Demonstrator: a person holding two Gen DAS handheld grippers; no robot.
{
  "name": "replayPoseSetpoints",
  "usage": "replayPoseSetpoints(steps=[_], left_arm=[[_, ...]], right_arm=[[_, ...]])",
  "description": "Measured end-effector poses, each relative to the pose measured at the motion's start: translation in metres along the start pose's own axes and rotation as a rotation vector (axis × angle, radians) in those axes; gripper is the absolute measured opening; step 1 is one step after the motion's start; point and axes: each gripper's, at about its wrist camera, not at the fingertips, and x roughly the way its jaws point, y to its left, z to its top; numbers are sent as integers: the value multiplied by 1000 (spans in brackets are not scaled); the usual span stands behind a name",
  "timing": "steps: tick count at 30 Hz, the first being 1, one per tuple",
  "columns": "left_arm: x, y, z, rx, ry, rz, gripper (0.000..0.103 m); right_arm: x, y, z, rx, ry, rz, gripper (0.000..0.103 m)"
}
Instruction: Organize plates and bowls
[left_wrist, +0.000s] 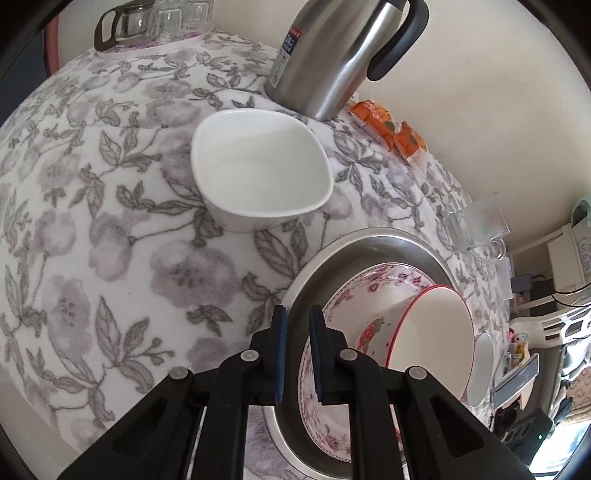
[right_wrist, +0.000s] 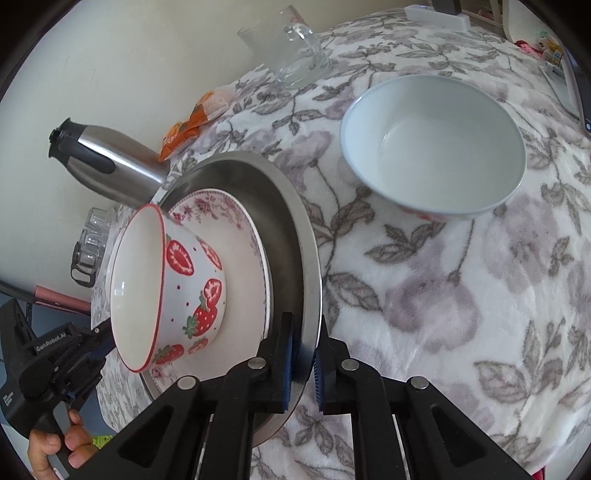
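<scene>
A steel plate (left_wrist: 354, 247) (right_wrist: 291, 206) holds a pink floral plate (left_wrist: 325, 413) (right_wrist: 243, 291) with a strawberry bowl (left_wrist: 424, 332) (right_wrist: 173, 291) on top; the stack appears tilted. My right gripper (right_wrist: 303, 350) is shut on the steel plate's rim. My left gripper (left_wrist: 295, 343) sits at the opposite rim with its jaws nearly closed around the plates' edge. A white square bowl (left_wrist: 258, 170) stands on the cloth behind. A pale blue bowl (right_wrist: 432, 144) stands to the right.
A floral cloth (left_wrist: 92, 221) covers the table. A steel kettle (left_wrist: 340, 51) (right_wrist: 110, 166), orange snack packets (left_wrist: 391, 129) (right_wrist: 192, 122) and a glass mug (right_wrist: 288, 48) (left_wrist: 476, 225) stand along the wall. A tray of glassware (left_wrist: 155, 26) is at the far corner.
</scene>
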Motion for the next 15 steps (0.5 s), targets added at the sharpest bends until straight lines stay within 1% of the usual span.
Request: replayPoseSetpoints(steps=[6,8,11,13,14,15], left_arm=[[-5,7,2,-13,-13,19,12],[-7,7,3,-12,-15,22,12],[-12,6,4,-5,-26,36,12],[-19,5,6,3,-44,37,13],[-22,5,7,6,-49,39,14],[-25,5,8,8,-56,43,19]], right_arm=[[3,2,-2,-6,13,-4,11],[1,4,-1,-17,17,-14,14],[-9,11,1,-62,-23,-77,14],[-18,13,3,-73,-53,-93,14],[-22,14,4,-76,-67,-98,15],[-26,16,5,-85,-84,-104,16]])
